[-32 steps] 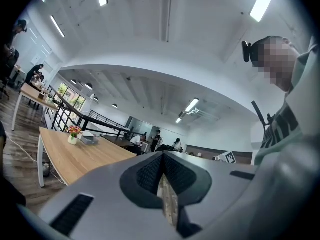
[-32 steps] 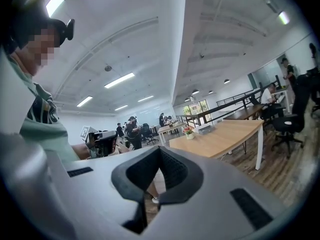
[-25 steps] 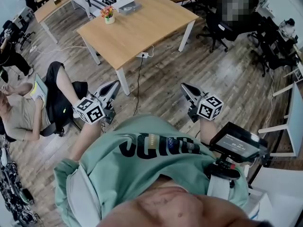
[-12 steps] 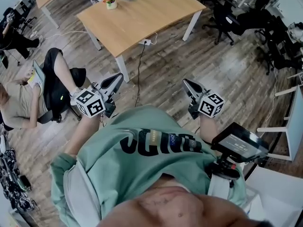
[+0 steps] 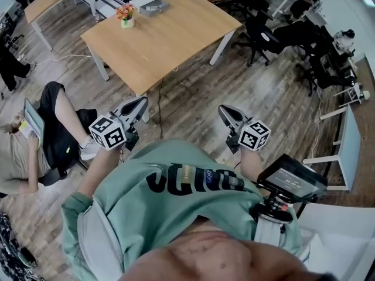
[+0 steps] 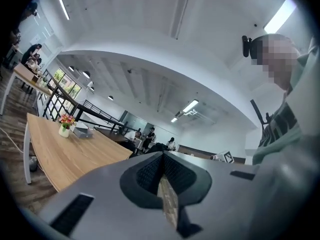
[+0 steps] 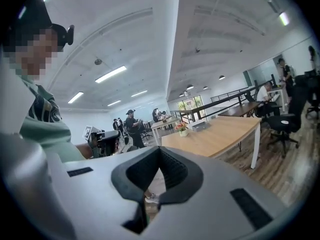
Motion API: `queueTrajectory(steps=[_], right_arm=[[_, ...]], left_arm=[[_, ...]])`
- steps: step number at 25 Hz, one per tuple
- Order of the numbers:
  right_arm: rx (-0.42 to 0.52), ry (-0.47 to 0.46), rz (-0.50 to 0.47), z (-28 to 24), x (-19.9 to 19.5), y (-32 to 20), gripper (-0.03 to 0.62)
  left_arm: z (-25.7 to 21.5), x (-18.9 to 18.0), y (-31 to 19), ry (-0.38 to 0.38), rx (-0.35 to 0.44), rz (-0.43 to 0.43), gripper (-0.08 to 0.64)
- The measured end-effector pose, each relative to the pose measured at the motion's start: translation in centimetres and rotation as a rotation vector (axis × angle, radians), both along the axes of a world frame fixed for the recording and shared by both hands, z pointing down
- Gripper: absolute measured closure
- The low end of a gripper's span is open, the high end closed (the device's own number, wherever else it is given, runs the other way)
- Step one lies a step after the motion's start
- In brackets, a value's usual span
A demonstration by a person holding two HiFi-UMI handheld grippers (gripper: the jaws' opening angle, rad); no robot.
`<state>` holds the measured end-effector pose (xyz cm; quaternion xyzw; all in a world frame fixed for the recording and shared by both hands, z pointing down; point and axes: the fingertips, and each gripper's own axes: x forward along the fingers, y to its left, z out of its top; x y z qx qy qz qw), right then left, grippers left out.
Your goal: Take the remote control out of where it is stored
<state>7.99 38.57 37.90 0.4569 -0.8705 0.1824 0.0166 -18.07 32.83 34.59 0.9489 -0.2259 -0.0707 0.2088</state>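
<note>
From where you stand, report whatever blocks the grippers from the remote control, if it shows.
No remote control shows in any view. The left gripper and right gripper are shut and empty; only open floor lies between them and the wooden table.

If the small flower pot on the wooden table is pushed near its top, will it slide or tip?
Probably tips: the flower pot is small with flowers rising above it, so it looks top-heavy. Pushed low, it may slide, since the table top looks smooth.
</note>
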Motion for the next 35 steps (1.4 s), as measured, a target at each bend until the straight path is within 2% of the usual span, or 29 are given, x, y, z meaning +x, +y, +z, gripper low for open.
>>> queueTrajectory(steps=[4, 9, 15, 21, 26, 30, 35], right_arm=[[0.017, 0.032, 0.014, -1.7, -3.8, -4.8, 0.588], [0.014, 0.079, -0.021, -2.7, -9.0, -10.2, 0.588], [-0.036, 0.094, -0.050, -1.5, -10.5, -15.4, 0.588], [-0.073, 0.056, -0.126, 0.6, -7.9, -21.4, 0.588], [-0.045, 0.002, -0.264, -0.3, -3.2, -28.8, 0.588], [-0.010, -0.006, -0.342, 0.3, -0.3, -31.5, 0.588], [-0.024, -0.074, -0.401, 0.9, 3.0, -34.8, 0.588]], left_arm=[[-0.6, -3.9, -5.3, 0.030, 0.017, 0.014, 0.557], [-0.5, -8.2, -10.5, 0.050, 0.007, 0.019, 0.557], [1.1, -9.3, -15.5, 0.051, -0.039, 0.009, 0.557], [2.7, -6.5, -19.3, 0.023, -0.079, -0.049, 0.557], [0.0, -0.9, -22.9, 0.001, -0.067, -0.178, 0.557], [0.3, 1.9, -23.2, -0.014, -0.040, -0.257, 0.557], [-0.5, 4.3, -23.6, -0.070, -0.046, -0.354, 0.557]])
